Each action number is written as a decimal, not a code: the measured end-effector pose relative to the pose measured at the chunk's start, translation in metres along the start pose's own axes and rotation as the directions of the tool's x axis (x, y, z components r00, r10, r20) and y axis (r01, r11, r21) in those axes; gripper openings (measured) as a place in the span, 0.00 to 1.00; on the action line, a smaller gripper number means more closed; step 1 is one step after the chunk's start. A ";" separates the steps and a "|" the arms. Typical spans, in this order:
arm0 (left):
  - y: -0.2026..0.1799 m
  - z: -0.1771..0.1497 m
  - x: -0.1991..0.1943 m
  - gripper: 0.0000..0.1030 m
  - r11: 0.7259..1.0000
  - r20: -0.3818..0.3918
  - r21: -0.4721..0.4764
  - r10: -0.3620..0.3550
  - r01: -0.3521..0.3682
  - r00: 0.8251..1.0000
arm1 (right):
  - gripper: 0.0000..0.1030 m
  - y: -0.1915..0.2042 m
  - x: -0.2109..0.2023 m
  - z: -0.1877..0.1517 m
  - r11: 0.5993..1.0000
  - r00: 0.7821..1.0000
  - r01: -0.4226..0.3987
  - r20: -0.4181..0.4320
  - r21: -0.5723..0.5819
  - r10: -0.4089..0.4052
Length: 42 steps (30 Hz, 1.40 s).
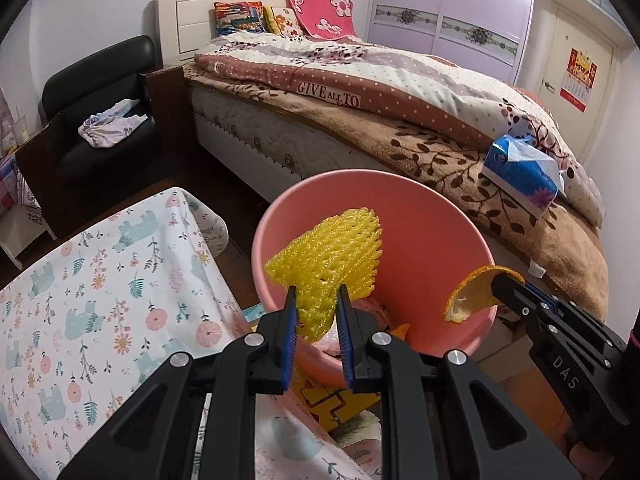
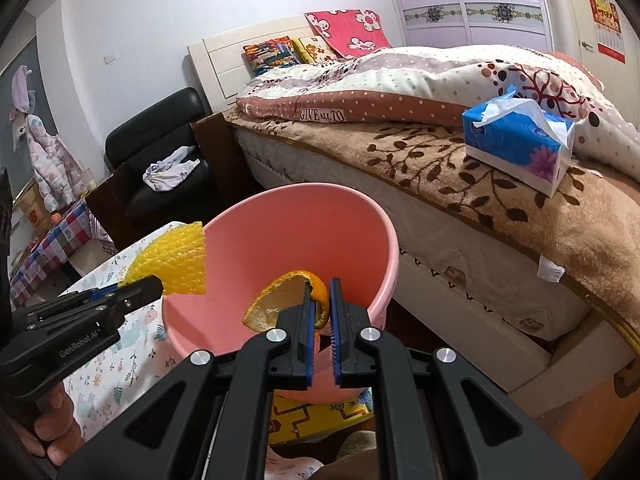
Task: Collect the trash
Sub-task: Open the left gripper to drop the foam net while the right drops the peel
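Observation:
A pink plastic bin (image 1: pixel 432 216) stands beside the bed, with some trash in its bottom; it also shows in the right wrist view (image 2: pixel 280 232). My left gripper (image 1: pixel 317 292) is shut on a yellow foam fruit net (image 1: pixel 336 252) and holds it over the bin's near rim; the net also shows in the right wrist view (image 2: pixel 176 260). My right gripper (image 2: pixel 320 286) is shut on a piece of orange peel (image 2: pixel 280 300) and holds it over the bin's opening. The peel also shows at the right of the left wrist view (image 1: pixel 472 292).
A table with a floral cloth (image 1: pixel 100 300) is left of the bin. The bed (image 1: pixel 360 120) is behind it, with a blue tissue box (image 2: pixel 520 144) on the blanket. A black chair (image 1: pixel 100 100) holding cloth stands at the back left. Boxes and a yellow toy (image 2: pixel 312 416) lie below the bin.

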<state>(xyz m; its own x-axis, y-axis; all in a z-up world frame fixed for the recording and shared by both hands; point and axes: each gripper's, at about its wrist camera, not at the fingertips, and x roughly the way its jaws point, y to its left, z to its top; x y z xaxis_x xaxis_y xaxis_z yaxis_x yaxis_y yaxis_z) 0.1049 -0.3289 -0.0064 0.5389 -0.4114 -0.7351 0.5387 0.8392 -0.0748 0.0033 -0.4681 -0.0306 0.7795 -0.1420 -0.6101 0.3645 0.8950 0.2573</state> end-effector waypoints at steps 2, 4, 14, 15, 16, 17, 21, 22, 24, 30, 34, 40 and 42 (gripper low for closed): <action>-0.002 -0.001 0.004 0.17 1.000 -0.006 0.004 0.000 0.000 1.000 | 0.07 -0.001 0.001 0.001 1.000 1.000 0.000 -0.001 0.003 0.000; -0.003 -0.001 0.006 0.17 1.000 -0.012 0.006 -0.002 0.002 1.000 | 0.07 0.000 0.000 0.001 1.000 1.000 0.000 0.000 0.002 0.000; -0.008 0.000 0.015 0.24 1.000 -0.016 0.021 -0.010 0.010 1.000 | 0.07 -0.001 0.005 0.003 1.000 1.000 0.002 -0.006 -0.003 -0.002; -0.008 0.000 0.015 0.28 1.000 -0.014 0.019 -0.010 0.010 1.000 | 0.07 -0.001 0.005 0.003 1.000 1.000 0.003 -0.006 -0.003 -0.003; -0.008 0.000 0.015 0.30 1.000 -0.014 0.018 -0.012 0.012 1.000 | 0.07 -0.001 0.005 0.003 1.000 1.000 0.003 -0.006 -0.003 -0.003; -0.008 0.000 0.015 0.33 1.000 -0.013 0.016 -0.013 0.013 1.000 | 0.07 -0.001 0.005 0.004 1.000 1.000 0.003 -0.007 -0.003 -0.003; -0.008 0.000 0.014 0.44 1.000 -0.011 0.015 -0.015 0.015 1.000 | 0.07 -0.001 0.006 0.003 1.000 1.000 0.004 -0.009 -0.002 -0.004; -0.008 0.000 0.013 0.45 1.000 -0.010 0.014 -0.015 0.015 1.000 | 0.07 -0.002 0.007 0.003 1.000 1.000 0.004 -0.010 -0.002 -0.004; -0.008 0.000 0.013 0.46 1.000 -0.007 0.011 -0.015 0.015 1.000 | 0.07 -0.002 0.009 0.003 1.000 1.000 0.003 -0.011 -0.001 -0.003; -0.002 -0.001 0.007 0.49 1.000 -0.002 -0.011 -0.019 0.019 1.000 | 0.07 -0.002 0.010 0.003 1.000 1.000 0.003 -0.007 0.001 -0.003; 0.002 -0.002 0.004 0.51 1.000 0.004 -0.023 -0.018 0.018 1.000 | 0.07 -0.002 0.012 0.006 1.000 1.000 0.000 -0.004 0.009 0.000; 0.008 -0.004 0.001 0.53 0.999 0.009 -0.038 -0.018 0.018 1.000 | 0.09 -0.005 0.019 0.007 0.999 0.999 -0.010 -0.035 0.032 0.011; 0.008 -0.005 -0.001 0.53 0.999 0.012 -0.039 -0.018 0.019 1.000 | 0.19 -0.005 0.019 0.007 0.999 0.999 -0.013 -0.037 0.035 0.015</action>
<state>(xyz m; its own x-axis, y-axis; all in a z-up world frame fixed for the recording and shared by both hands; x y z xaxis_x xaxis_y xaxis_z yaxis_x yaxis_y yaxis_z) 0.1057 -0.3201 -0.0095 0.5364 -0.4306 -0.7258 0.5229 0.8447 -0.1147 0.0196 -0.4780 -0.0381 0.7656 -0.1134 -0.6332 0.3716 0.8814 0.2914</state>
